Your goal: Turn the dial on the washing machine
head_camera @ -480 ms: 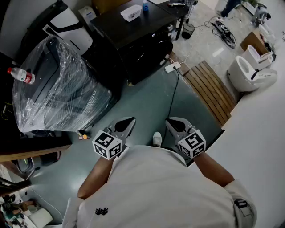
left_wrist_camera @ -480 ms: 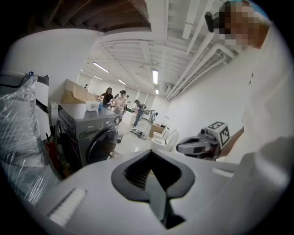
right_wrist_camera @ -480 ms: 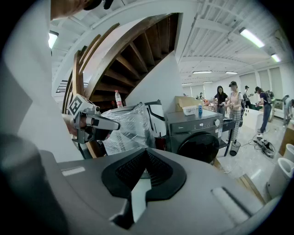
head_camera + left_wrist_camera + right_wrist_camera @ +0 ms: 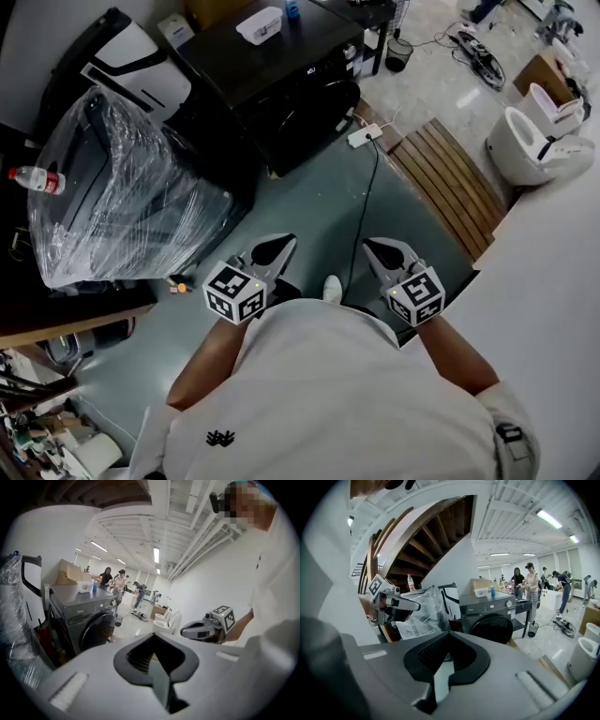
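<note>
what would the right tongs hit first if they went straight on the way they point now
Nothing close. The right tongs aim slightly downward across the floor toward the dark washing machine; they would probably meet the floor or the machine's front first, but depth is unclear.

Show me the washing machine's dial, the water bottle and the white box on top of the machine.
dial [image 4: 508, 603]: right gripper view, on its round face.
water bottle [image 4: 39, 180]: head view, on the middle of its body.
white box [image 4: 260, 24]: head view, on its top.
</note>
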`<state>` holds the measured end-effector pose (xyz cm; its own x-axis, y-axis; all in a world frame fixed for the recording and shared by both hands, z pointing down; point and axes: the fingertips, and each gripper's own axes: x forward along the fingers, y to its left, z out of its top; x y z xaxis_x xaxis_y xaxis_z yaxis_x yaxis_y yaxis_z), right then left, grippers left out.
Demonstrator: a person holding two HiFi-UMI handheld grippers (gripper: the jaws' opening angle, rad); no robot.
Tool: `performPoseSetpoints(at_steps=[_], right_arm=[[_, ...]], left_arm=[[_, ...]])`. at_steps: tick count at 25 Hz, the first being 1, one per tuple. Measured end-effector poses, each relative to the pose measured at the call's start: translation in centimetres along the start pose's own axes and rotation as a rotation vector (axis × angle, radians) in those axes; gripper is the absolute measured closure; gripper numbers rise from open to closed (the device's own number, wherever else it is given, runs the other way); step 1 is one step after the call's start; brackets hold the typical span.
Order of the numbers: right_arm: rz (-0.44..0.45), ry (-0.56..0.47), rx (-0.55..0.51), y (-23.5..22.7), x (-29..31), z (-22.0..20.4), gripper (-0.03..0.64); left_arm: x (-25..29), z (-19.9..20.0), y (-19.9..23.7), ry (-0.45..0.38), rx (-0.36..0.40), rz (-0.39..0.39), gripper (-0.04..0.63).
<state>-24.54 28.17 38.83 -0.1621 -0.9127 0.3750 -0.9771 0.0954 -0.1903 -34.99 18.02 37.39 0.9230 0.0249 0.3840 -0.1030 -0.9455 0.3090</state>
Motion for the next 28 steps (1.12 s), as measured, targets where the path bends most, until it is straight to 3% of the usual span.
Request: performPoseSetpoints(at_steps=[6, 11, 19, 23, 28], right_arm=[[-0.038, 0.014, 0.015, -4.3, 0.6, -0.6, 0.615], [-0.083, 0.028, 0.026, -8.9, 3.6, -0.1, 0.614], [-0.155, 0.063, -0.029, -17.2, 9.3, 5.5, 0.604], [-0.183, 0.076, -0.062, -20.8, 12.3, 7.8, 0.603], [-0.194, 0.124, -0.112, -24.6, 15.7, 9.5, 0.560]], left_arm=[[3.7, 1.6, 0.6, 0.007, 0.010, -0.052, 0.540], [7.7, 2.5, 4.7, 0.029, 0.046, -0.072, 0.538], [15.8, 9.3, 11.0, 0.000, 0.080, -0.146, 0.537], [19.0, 11.8, 14.2, -0.020, 0.028, -0.192, 0.537], [21.4, 13.8, 16.0, -0.035, -0.004, -0.169, 0.537]])
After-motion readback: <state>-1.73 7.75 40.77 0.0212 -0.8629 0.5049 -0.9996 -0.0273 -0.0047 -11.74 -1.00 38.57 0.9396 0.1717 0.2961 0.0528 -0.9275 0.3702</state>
